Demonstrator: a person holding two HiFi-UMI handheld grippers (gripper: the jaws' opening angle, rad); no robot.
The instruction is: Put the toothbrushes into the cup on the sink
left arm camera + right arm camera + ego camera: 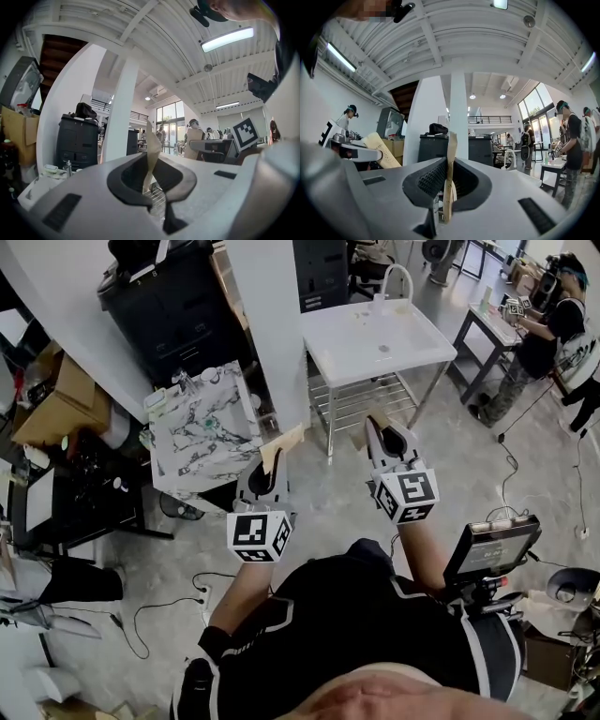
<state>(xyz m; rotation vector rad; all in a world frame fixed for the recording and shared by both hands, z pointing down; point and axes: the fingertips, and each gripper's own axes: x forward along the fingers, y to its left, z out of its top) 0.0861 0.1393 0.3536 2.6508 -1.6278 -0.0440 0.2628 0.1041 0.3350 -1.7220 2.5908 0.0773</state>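
Observation:
In the head view my left gripper [270, 465] is shut on a flat tan paper-wrapped toothbrush [284, 444], held above the floor. My right gripper [382, 432] is shut on a second tan wrapped toothbrush [359, 439]. The left gripper view shows the strip [152, 154] standing upright between the jaws [151, 180]. The right gripper view shows the other strip [451, 159] pinched the same way [449, 187]. A white sink [349, 360] with a curved faucet [398, 277] stands ahead of the right gripper. A marble-patterned washstand [202, 432] lies ahead of the left one. I cannot pick out a cup.
A white pillar [267, 324] rises between the two sinks, with a black cabinet [164, 287] behind it. Cardboard boxes [56, 409] crowd the left. A person [544, 324] stands at a table far right. Cables [169, 601] trail on the floor, and a screen on a stand [492, 545] stands near my right.

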